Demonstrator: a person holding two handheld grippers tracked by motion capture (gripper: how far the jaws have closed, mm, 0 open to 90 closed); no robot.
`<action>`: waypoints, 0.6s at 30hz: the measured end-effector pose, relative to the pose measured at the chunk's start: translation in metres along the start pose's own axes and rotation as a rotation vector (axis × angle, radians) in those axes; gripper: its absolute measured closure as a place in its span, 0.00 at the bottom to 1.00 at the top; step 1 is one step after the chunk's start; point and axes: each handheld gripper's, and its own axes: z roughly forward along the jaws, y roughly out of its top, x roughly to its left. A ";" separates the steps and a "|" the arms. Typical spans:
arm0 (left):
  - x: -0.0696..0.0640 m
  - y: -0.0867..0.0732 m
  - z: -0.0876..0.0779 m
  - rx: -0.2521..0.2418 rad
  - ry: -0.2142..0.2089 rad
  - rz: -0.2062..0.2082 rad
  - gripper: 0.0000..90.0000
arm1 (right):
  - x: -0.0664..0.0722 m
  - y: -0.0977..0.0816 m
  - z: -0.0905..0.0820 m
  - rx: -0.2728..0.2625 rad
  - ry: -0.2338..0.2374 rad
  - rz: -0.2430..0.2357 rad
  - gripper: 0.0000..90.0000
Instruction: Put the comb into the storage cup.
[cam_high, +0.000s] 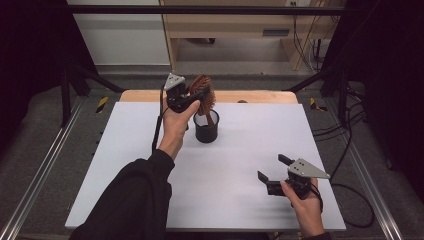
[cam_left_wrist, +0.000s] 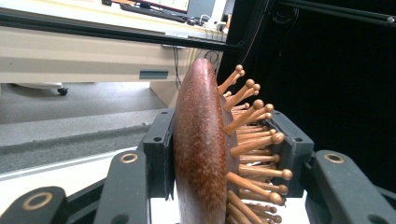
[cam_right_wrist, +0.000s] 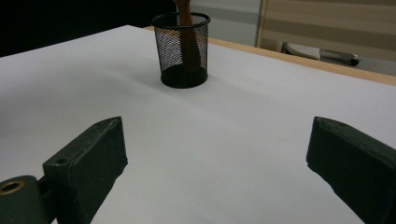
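Wooden hairbrush (cam_high: 202, 92) stands handle-down in the black mesh cup (cam_high: 206, 128) at the table's (cam_high: 125, 165) far centre as my left gripper (cam_high: 192, 97) clamps its head. Left gripper view: jaws pinch the brush back and pins. Right gripper view: my right gripper (cam_right_wrist: 217, 163) hovers wide open, holding nothing.

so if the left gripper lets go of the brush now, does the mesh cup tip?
Possibly. The cup is open wire mesh, so probably light, and narrow-based. The brush looks like solid wood, its head well above the rim and leaning, so top-heavy. The left gripper clamps the head; release gently.
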 end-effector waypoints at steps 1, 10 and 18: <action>0.000 0.000 0.000 0.001 0.000 -0.001 0.56 | 0.000 0.000 0.000 0.000 -0.001 0.000 0.06; 0.001 -0.005 0.001 0.008 0.005 -0.011 0.56 | 0.000 0.000 0.000 0.001 0.000 0.000 0.06; 0.000 -0.007 0.002 0.011 -0.001 -0.014 0.56 | 0.000 0.000 0.000 0.001 -0.001 -0.001 0.06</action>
